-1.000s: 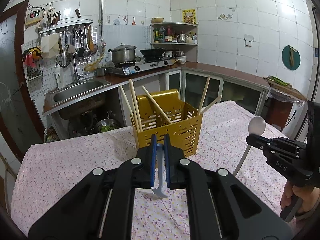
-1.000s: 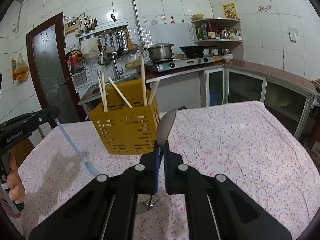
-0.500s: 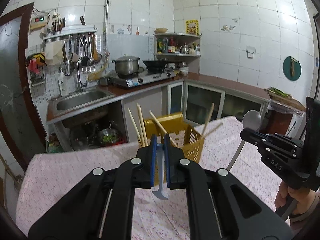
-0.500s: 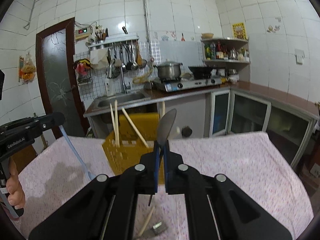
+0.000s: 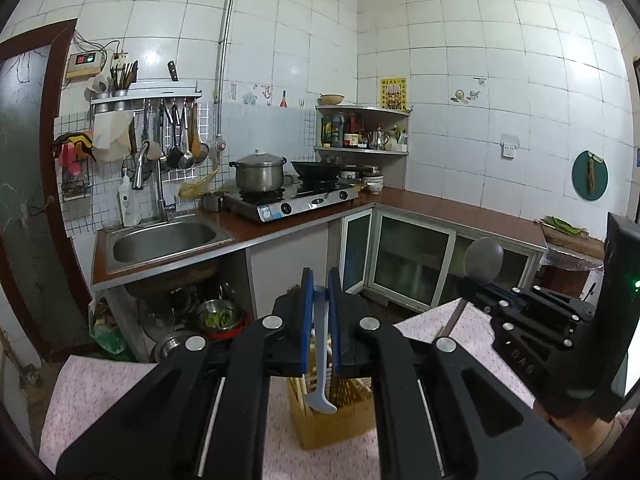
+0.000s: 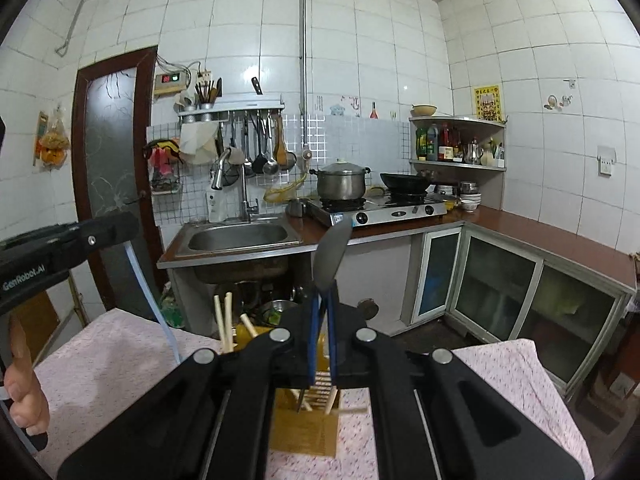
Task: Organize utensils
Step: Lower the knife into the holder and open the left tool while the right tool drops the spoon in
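My left gripper (image 5: 320,300) is shut on a light blue plastic spoon (image 5: 320,360), bowl end down, high above the yellow utensil basket (image 5: 332,420). My right gripper (image 6: 322,320) is shut on a metal spoon (image 6: 331,258), bowl up, handle hanging toward the basket (image 6: 308,428). The basket holds several wooden chopsticks (image 6: 224,324). The right gripper also shows in the left wrist view (image 5: 476,292), and the left gripper in the right wrist view (image 6: 120,228).
The basket stands on a table with a pink floral cloth (image 6: 104,368). Beyond the table are a sink (image 5: 164,236), a gas stove with a pot (image 5: 260,172) and wok, a corner shelf of bottles (image 5: 360,132) and low glass-door cabinets (image 6: 500,284).
Both grippers have risen with their spoons held. The basket has dropped from mid-frame to the bottom of both views and is largely hidden behind the grippers.
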Demonstrator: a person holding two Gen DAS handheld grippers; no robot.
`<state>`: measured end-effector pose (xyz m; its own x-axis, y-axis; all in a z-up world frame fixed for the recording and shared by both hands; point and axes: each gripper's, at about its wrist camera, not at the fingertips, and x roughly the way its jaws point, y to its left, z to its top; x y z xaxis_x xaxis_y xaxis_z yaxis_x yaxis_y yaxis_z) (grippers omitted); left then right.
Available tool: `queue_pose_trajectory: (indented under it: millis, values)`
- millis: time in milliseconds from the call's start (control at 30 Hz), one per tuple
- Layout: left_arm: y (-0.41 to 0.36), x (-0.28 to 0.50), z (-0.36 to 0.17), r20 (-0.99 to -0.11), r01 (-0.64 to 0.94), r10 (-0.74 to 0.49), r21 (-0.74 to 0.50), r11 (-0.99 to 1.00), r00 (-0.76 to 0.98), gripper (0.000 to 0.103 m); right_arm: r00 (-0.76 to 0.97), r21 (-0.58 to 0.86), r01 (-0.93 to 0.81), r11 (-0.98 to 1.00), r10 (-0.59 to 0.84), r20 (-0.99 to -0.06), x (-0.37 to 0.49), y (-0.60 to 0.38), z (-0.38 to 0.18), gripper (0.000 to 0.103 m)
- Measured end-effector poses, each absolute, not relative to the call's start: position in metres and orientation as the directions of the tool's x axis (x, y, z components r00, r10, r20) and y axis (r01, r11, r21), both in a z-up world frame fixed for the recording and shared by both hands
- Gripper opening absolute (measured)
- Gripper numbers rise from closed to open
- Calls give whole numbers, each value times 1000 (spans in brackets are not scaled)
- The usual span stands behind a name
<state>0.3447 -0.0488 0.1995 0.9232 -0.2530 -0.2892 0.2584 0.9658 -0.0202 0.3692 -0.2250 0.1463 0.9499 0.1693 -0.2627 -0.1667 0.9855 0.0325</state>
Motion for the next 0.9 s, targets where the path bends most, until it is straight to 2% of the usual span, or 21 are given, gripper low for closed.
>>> queue_pose_trajectory:
  millis: [133,400,533,733,900]
  values:
    - [-53,367,185,-287,261,-256,-21,965,923,6,952,-15,-142,990,132,-277,387,-219,133,4]
    - [-56,394,137,-354,265,-258,-30,964,899,6,945,-65,-125,990,99,-312,405,-211,101,4]
    - [-52,402,114,-383,271,-269,-48,961,884,6,958,-139,-95,986,53,-281,400,-202,94,4]
    - [-47,410,93,-413,250,-252,-61,966,875,7,952,-128,-119,985,77,-295,402,-203,95,4]
    - [-42,411,83,-428,244,-247,-64,968,869,7,957,-185,-108,977,52,-284,399,-198,89,4]
